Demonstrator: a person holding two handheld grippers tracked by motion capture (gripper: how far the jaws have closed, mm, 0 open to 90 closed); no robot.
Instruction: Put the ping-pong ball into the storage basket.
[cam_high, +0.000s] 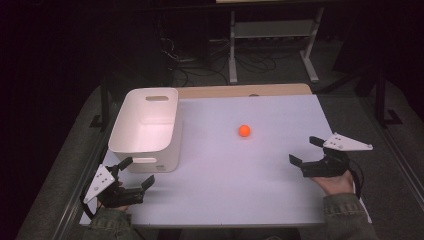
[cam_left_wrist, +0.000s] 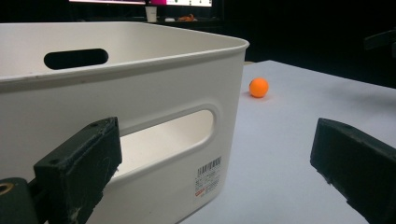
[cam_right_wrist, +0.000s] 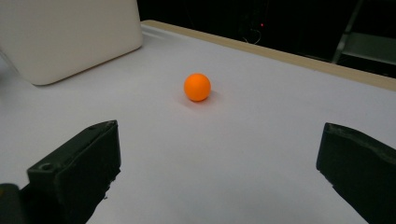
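Observation:
A small orange ball (cam_high: 244, 131) (cam_left_wrist: 258, 87) (cam_right_wrist: 197, 87) lies on the white table top, right of centre. A white plastic bin (cam_high: 148, 127) (cam_left_wrist: 140, 93) (cam_right_wrist: 70, 32) with handle slots stands at the left; what I see of its inside is bare. My left gripper (cam_high: 136, 171) (cam_left_wrist: 215, 172) is open at the front left, just in front of the bin's near wall, with nothing between its jaws. My right gripper (cam_high: 305, 150) (cam_right_wrist: 219, 172) is open at the right, pointing toward the ball and well short of it.
The white table top (cam_high: 240, 180) has a bare wooden strip (cam_high: 240, 91) along its far edge. Beyond it, in the dark, stand a metal frame (cam_high: 272, 45) and loose cables on the floor. A barcode label (cam_left_wrist: 208, 175) is stuck on the bin's near corner.

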